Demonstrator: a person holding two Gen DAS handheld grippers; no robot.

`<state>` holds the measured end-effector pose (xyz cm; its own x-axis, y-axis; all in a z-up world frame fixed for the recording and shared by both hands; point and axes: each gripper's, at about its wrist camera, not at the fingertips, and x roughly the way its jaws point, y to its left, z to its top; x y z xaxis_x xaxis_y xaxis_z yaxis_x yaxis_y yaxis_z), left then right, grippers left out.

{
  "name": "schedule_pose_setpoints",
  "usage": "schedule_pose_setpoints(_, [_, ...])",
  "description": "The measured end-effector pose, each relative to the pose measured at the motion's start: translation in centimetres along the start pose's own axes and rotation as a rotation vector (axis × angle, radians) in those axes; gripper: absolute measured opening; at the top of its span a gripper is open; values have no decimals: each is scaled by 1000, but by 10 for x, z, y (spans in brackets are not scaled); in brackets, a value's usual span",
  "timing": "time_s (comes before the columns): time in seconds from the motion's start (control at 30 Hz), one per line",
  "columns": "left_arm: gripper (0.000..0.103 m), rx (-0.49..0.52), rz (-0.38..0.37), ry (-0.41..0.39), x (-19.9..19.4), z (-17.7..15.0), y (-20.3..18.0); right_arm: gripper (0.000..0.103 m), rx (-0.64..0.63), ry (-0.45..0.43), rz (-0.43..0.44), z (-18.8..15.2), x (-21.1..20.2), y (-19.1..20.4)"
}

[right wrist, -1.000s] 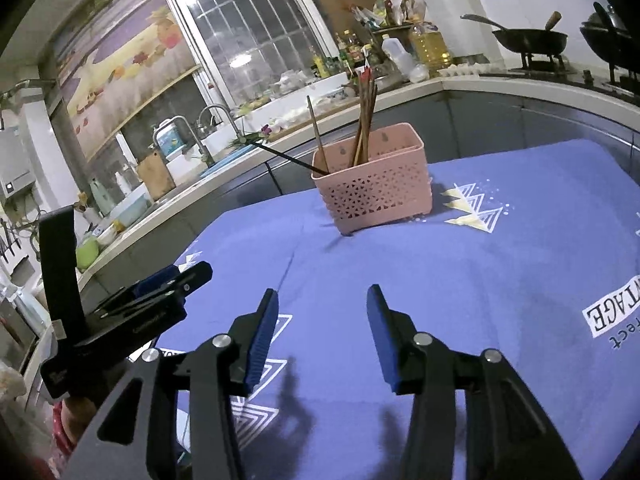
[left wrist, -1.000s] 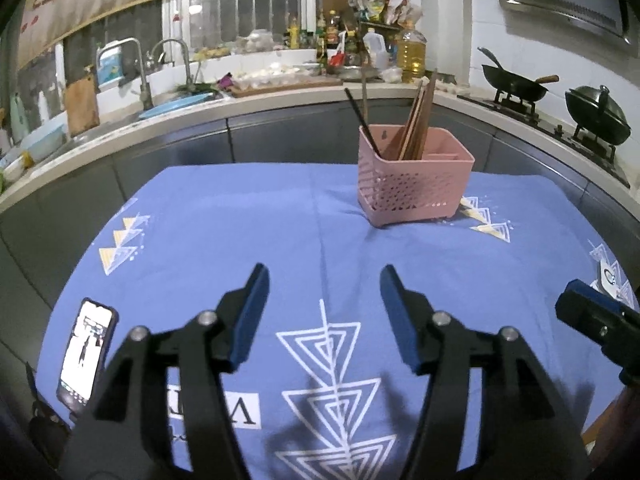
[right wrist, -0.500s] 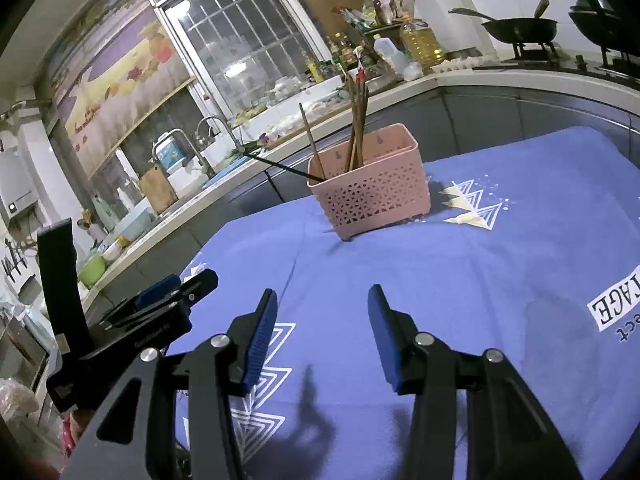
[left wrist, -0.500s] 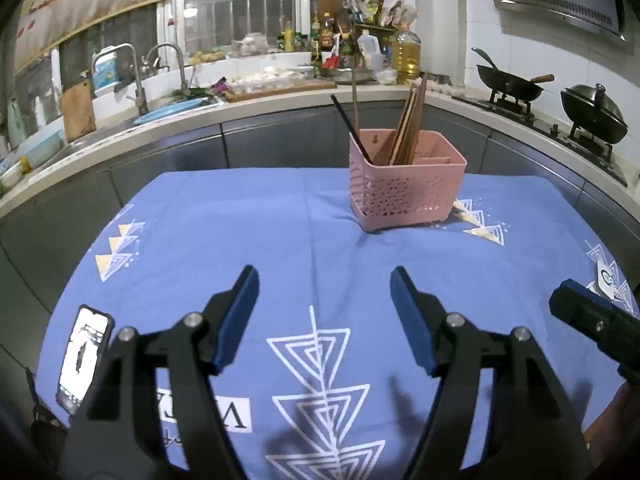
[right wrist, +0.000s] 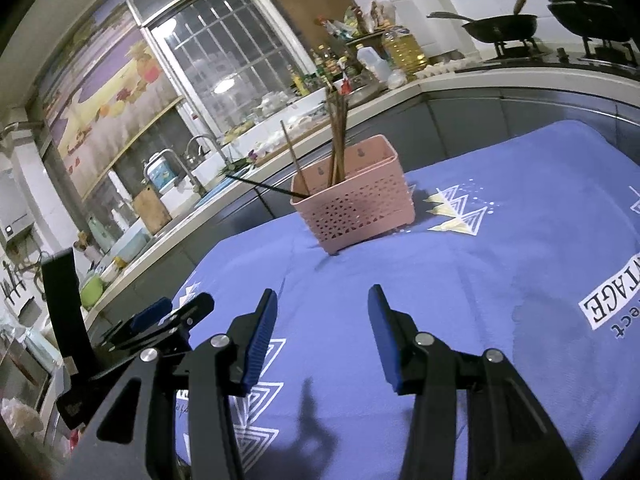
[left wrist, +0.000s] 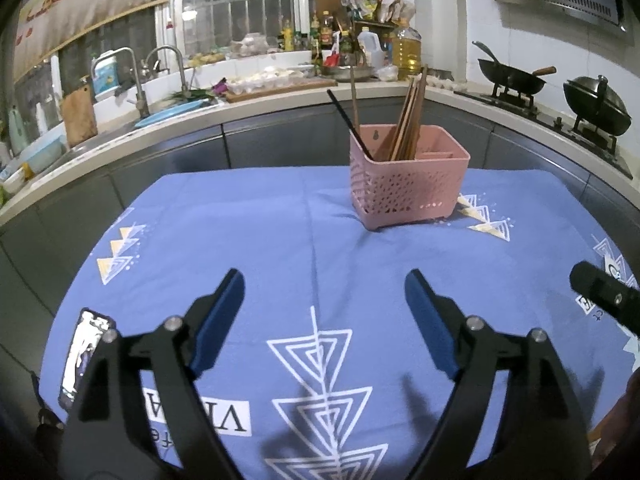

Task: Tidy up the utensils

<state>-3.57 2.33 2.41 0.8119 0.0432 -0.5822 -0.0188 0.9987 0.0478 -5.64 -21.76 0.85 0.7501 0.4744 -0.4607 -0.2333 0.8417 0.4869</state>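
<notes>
A: From the left wrist, the left hand-held gripper (left wrist: 324, 292) hangs over the blue cloth (left wrist: 280, 240), fingers wide apart, nothing between them. A phone (left wrist: 82, 356) lies at the cloth's left edge; the right wrist view hides it.

B: The right hand-held gripper (right wrist: 322, 304) is spread and empty too. The pink utensil basket (right wrist: 354, 208) stands on the far part of the cloth, well apart from both.

A: The brown chopsticks (left wrist: 408, 120) lean upright in its left compartment; one black chopstick (left wrist: 348, 120) tilts out leftward.

B: Here it sticks out nearly level. What fills the other compartment, I cannot tell.
</notes>
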Motion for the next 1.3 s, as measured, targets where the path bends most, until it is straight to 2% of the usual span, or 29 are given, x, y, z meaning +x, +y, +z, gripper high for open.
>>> schedule_pose_setpoints(0.3, [85,-2,22,5,4,-2,0,57,51,-8,-27,0,2,-14])
schedule_pose_setpoints(0.67, [87,-9,32,25,9,-5,0,58,78,20,-29,-2,7,-22])
schedule_pose_setpoints(0.8, [97,-17,48,47,15,-7,1,58,88,29,-37,-3,9,-26])
schedule_pose_setpoints(1.1, [97,-63,60,153,34,-13,11,58,103,41,-39,-6,9,-27])
schedule_pose_setpoints(1.2, [97,-60,99,169,37,-13,13,58,105,48,-40,-6,10,-28])
schedule_pose_setpoints(1.3, [97,-69,103,162,36,-12,17,58,109,56,-39,-7,11,-29])
